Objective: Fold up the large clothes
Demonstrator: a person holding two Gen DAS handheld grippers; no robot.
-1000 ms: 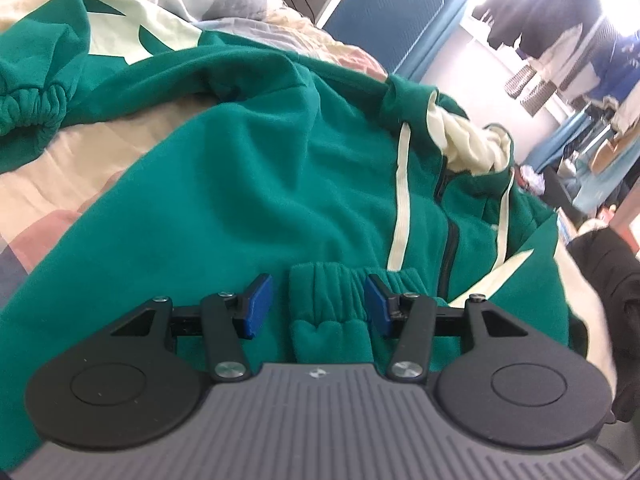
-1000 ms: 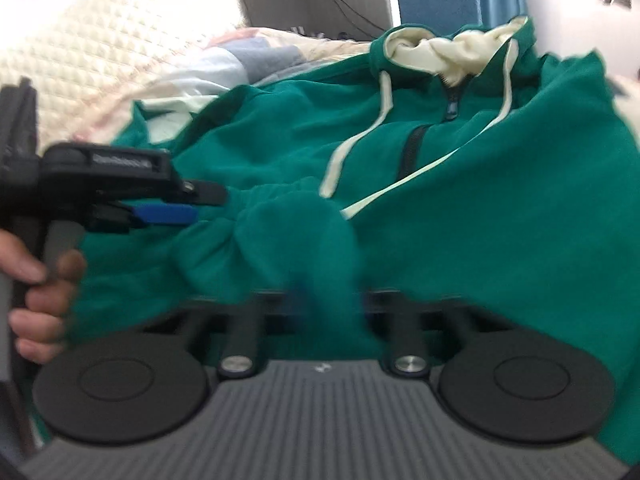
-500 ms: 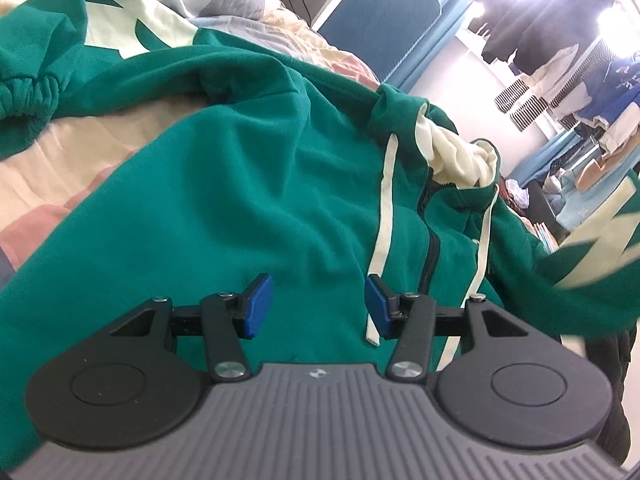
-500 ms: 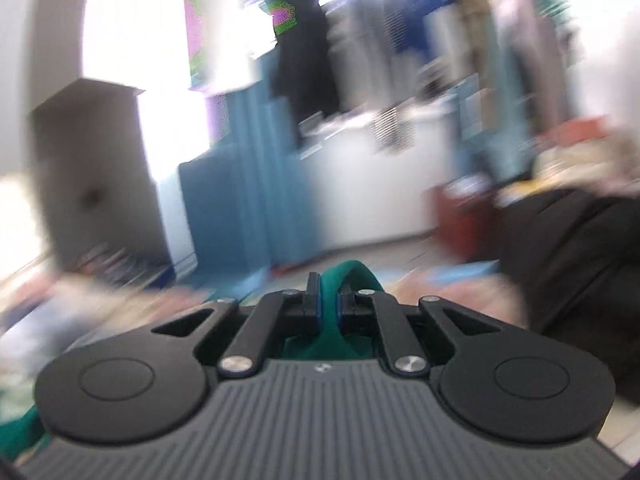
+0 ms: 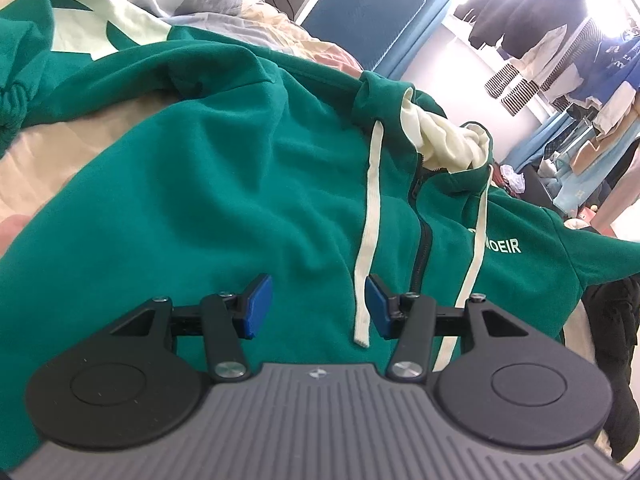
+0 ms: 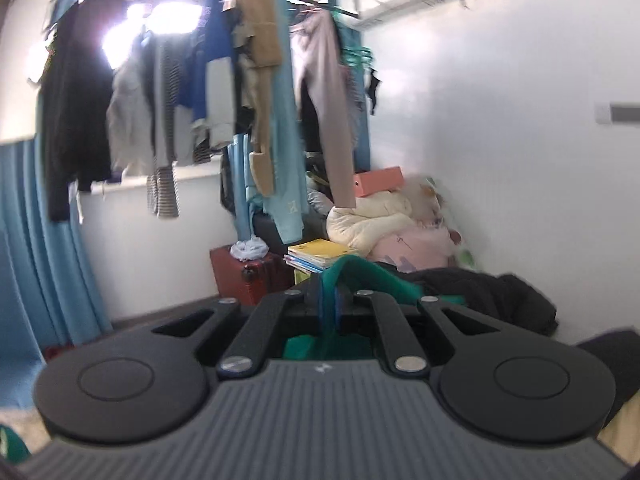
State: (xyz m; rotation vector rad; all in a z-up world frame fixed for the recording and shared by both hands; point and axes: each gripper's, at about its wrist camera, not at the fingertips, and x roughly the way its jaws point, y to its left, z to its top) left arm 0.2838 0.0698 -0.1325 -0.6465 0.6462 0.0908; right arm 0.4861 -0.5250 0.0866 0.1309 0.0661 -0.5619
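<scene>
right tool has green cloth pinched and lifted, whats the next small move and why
Probably carry the pinched sleeve across the chest of the hoodie and lay it flat. The right tool is shut on a fold of it and faces the room, off the garment, while the left tool hangs open over the front, gripping nothing.

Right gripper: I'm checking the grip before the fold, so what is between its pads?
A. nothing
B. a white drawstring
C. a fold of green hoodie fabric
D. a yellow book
C: in the right wrist view the right gripper is shut on a fold of green hoodie fabric.
</scene>
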